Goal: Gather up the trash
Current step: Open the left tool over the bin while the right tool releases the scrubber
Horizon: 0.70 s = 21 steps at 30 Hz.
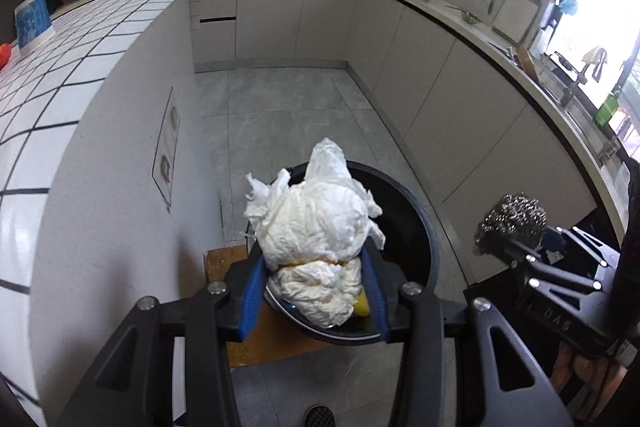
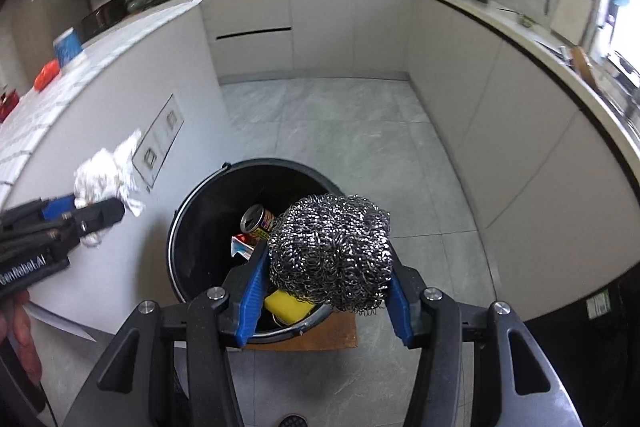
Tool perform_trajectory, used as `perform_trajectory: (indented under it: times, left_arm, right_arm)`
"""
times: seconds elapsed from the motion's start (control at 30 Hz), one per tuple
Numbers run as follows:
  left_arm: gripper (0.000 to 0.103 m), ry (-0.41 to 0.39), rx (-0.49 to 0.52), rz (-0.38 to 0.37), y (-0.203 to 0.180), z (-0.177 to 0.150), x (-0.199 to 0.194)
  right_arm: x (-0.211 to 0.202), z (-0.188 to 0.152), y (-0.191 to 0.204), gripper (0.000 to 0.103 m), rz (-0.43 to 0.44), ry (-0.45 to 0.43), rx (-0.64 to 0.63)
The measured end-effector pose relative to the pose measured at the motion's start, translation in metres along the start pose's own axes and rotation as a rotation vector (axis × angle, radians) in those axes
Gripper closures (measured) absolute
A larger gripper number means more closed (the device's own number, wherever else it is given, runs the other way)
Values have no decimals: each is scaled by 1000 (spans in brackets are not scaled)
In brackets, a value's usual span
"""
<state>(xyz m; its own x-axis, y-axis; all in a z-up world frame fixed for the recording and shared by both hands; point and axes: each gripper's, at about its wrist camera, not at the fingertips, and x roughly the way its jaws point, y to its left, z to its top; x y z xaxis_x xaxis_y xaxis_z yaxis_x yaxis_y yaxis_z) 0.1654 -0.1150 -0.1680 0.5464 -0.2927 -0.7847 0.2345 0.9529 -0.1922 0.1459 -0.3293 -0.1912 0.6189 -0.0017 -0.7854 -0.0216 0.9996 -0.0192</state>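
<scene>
Tongs on the left (image 1: 316,267) clamp a crumpled white paper wad (image 1: 312,223), while the right tongs (image 2: 328,267) pinch a steel wool scourer (image 2: 332,251); both hang above the black bin (image 2: 192,219). Inside it lie a can (image 2: 258,221) and a yellow sponge (image 2: 286,305). Beyond, grey floor (image 2: 340,131) runs to the cabinets (image 2: 320,27).

Black left gripper (image 1: 316,267) and right gripper (image 2: 326,267): blue jaws, silver screws.
</scene>
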Motion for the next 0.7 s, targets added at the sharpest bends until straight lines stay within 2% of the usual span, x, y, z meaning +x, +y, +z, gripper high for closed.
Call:
perform_trajectory:
  times: [0.27, 0.4, 0.43, 0.47, 0.5, 0.53, 0.6, 0.7]
  left_arm:
    - [57, 42, -35, 6, -5, -9, 28]
    - [56, 69, -75, -17, -10, -4, 46]
    - [46, 65, -71, 2, -10, -2, 48]
    - [23, 56, -67, 43, -9, 0, 47]
    - [16, 33, -79, 70, -7, 2, 43]
    - [11, 9, -103, 63, -3, 4, 38]
    - [11, 2, -123, 58, 2, 5, 33]
    - [11, -3, -93, 69, -4, 5, 29]
  right_arm:
    - [44, -2, 3, 48, 57, 24, -90]
    - [72, -2, 13, 46, 103, 34, -187]
    - [82, -5, 16, 37, 126, 40, -233]
    - [89, -9, 19, 18, 116, 41, -288]
    - [94, -13, 17, 15, 77, 37, -309]
    - [96, -16, 12, 14, 69, 36, -301]
    - [96, -17, -3, 14, 97, 32, -248]
    - [91, -16, -15, 14, 112, 15, -200]
